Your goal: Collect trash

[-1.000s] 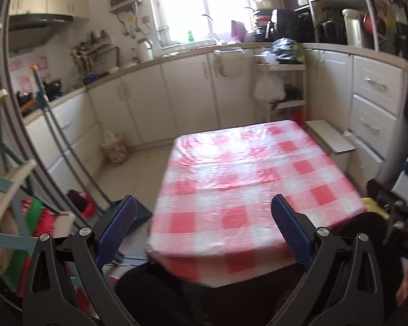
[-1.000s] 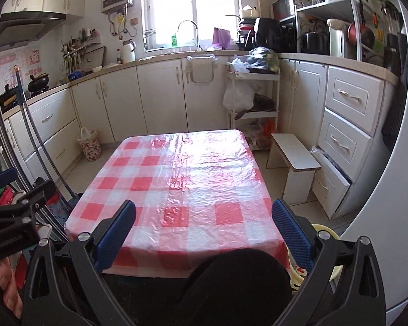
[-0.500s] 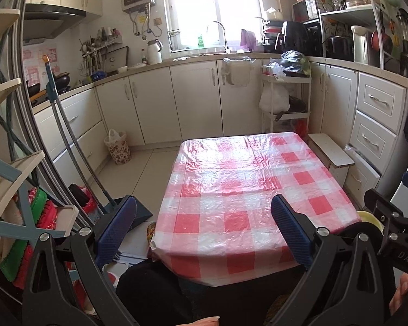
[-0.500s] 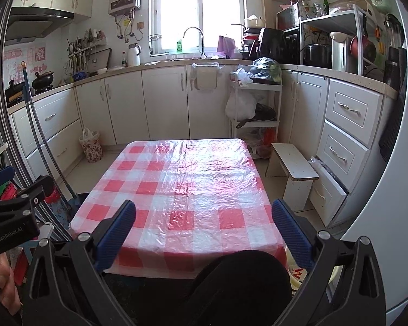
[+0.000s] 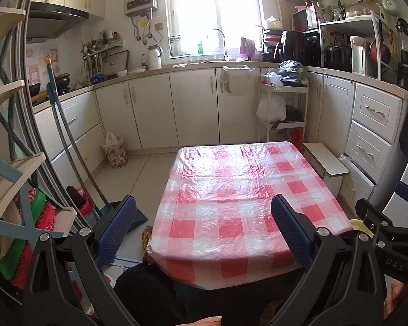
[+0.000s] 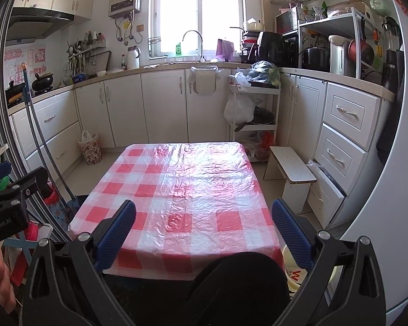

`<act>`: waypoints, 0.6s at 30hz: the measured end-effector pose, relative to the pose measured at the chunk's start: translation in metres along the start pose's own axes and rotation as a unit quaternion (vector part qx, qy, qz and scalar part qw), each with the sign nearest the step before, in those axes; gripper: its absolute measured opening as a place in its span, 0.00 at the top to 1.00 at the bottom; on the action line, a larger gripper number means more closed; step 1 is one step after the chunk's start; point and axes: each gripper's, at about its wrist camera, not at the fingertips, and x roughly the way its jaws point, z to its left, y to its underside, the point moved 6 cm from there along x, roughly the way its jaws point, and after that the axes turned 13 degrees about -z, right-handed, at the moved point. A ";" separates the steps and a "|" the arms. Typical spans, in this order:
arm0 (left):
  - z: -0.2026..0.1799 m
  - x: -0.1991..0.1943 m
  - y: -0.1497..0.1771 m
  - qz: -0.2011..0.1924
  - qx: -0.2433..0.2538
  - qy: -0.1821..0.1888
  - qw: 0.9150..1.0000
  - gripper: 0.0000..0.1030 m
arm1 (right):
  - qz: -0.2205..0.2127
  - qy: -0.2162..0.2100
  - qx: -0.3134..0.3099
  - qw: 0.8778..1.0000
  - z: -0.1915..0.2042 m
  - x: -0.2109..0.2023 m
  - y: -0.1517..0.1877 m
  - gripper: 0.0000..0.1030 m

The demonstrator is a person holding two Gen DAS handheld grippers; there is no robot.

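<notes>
A low table with a red-and-white checked plastic cloth [image 5: 239, 190] [image 6: 187, 190] stands ahead in both wrist views; I see no loose trash on it. My left gripper [image 5: 204, 231] is open, held above the table's near edge with nothing between its blue pads [image 5: 117, 228]. My right gripper [image 6: 201, 233] is also open and holds nothing, above the near edge and a dark-clothed knee [image 6: 239, 285]. A floral waste basket [image 5: 114, 150] [image 6: 89, 146] lined with a plastic bag stands on the floor by the left cabinets. A yellowish tub [image 6: 291, 269] sits low at the table's right corner.
White kitchen cabinets [image 6: 163, 108] line the back and both sides. A small white stool [image 6: 291, 174] and a wire trolley [image 6: 254, 114] with bags stand at the right. A broom and dustpan [image 5: 76, 157] lean at the left beside a blue-framed shelf [image 5: 13, 190].
Both wrist views have tilted up and steadied, so the table sits lower in frame and more of the window wall shows. Both grippers stay open and hold nothing.
</notes>
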 end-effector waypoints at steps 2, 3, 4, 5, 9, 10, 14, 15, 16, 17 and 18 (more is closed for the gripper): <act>0.000 0.000 0.000 -0.001 0.002 -0.002 1.000 0.07 | -0.001 0.000 0.000 1.000 0.000 0.000 -0.001 0.07; 0.001 0.000 0.000 0.000 0.003 -0.003 1.000 0.07 | -0.001 0.000 -0.001 1.000 0.000 -0.001 -0.001 0.07; 0.000 -0.001 0.000 -0.001 0.004 -0.003 1.000 0.07 | -0.001 0.000 -0.001 1.000 0.001 -0.001 -0.001 0.07; 0.000 -0.001 -0.001 -0.001 0.004 -0.003 1.000 0.07 | -0.001 -0.001 -0.002 1.000 0.002 -0.001 -0.001 0.07; -0.001 -0.003 -0.002 -0.003 0.003 0.004 1.000 0.07 | -0.002 0.000 -0.002 1.000 0.002 -0.002 -0.001 0.07; -0.001 -0.003 -0.002 -0.003 0.002 0.005 1.000 0.07 | -0.002 0.000 -0.001 1.000 0.002 -0.002 -0.001 0.07; 0.000 -0.003 -0.002 -0.002 0.000 0.005 1.000 0.07 | -0.001 0.000 -0.002 1.000 0.002 -0.003 -0.002 0.07; 0.001 -0.003 -0.002 -0.002 -0.001 0.005 1.000 0.07 | -0.001 0.000 -0.002 1.000 0.002 -0.003 -0.001 0.07; 0.001 -0.003 -0.002 -0.003 -0.001 0.005 1.000 0.07 | -0.001 -0.001 -0.002 1.000 0.002 -0.003 -0.002 0.07; 0.001 -0.003 -0.002 -0.003 -0.001 0.005 1.000 0.07 | -0.001 -0.001 -0.003 1.000 0.002 -0.003 -0.001 0.07; 0.001 -0.003 -0.002 -0.004 -0.001 0.006 1.000 0.07 | 0.000 -0.001 -0.003 1.000 0.002 -0.003 -0.002 0.07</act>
